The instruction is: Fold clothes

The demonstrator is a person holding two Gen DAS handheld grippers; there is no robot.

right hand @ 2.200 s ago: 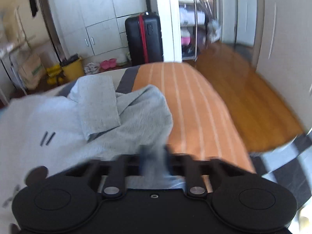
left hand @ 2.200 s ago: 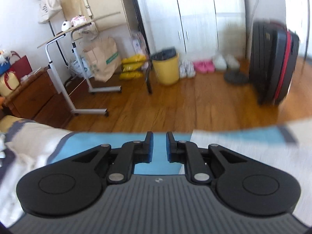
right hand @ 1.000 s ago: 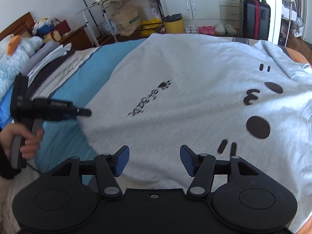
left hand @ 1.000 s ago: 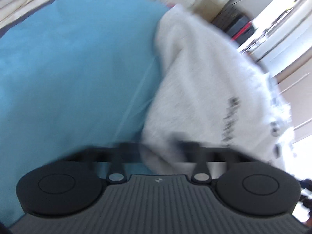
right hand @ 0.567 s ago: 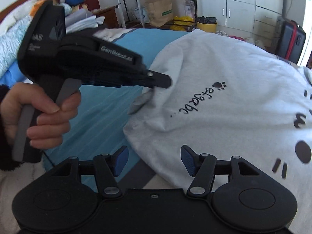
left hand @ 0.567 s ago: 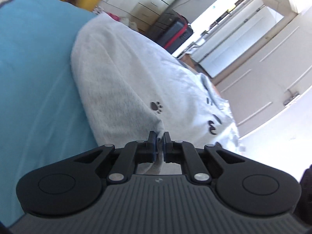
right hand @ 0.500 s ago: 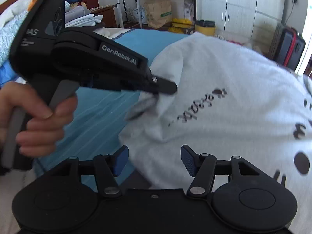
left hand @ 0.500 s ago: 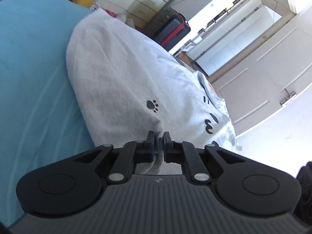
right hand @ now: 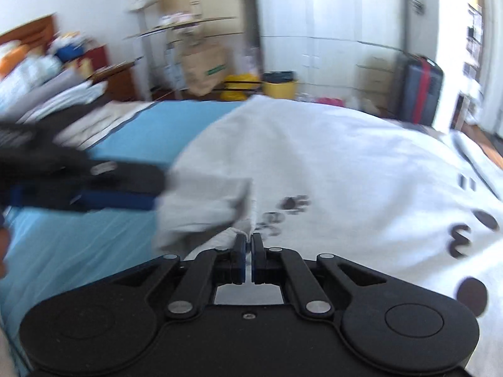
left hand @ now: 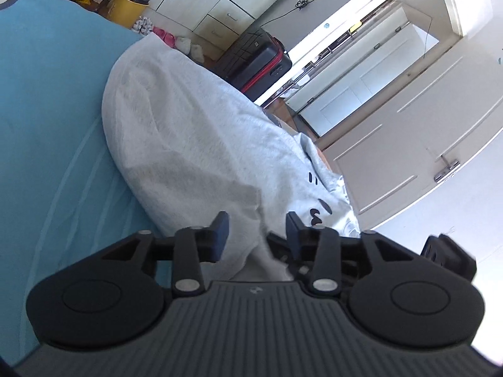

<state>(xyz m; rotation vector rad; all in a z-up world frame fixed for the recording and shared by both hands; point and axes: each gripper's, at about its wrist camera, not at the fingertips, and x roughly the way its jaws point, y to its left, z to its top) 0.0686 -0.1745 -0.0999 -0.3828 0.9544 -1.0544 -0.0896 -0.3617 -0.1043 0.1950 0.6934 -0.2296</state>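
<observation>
On the blue bed sheet (left hand: 47,132) lay the grey sweatshirt (right hand: 330,163), print up, its near hem corner turned over. The right gripper (right hand: 246,253) pinched that hem; the left gripper (left hand: 256,229) stood spread, apparently holding nothing. Carrying the fold across seemed next. A suitcase (left hand: 257,59) stood beyond.

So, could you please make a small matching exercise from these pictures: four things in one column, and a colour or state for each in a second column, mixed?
Column 1:
1. left tongs
2. right tongs
3. bucket
4. bed sheet

Column 2:
a. yellow
b. open, with the grey sweatshirt between the fingers
c. blue
d. shut on the sweatshirt's edge

Pairs: 1-b, 2-d, 3-a, 4-c
</observation>
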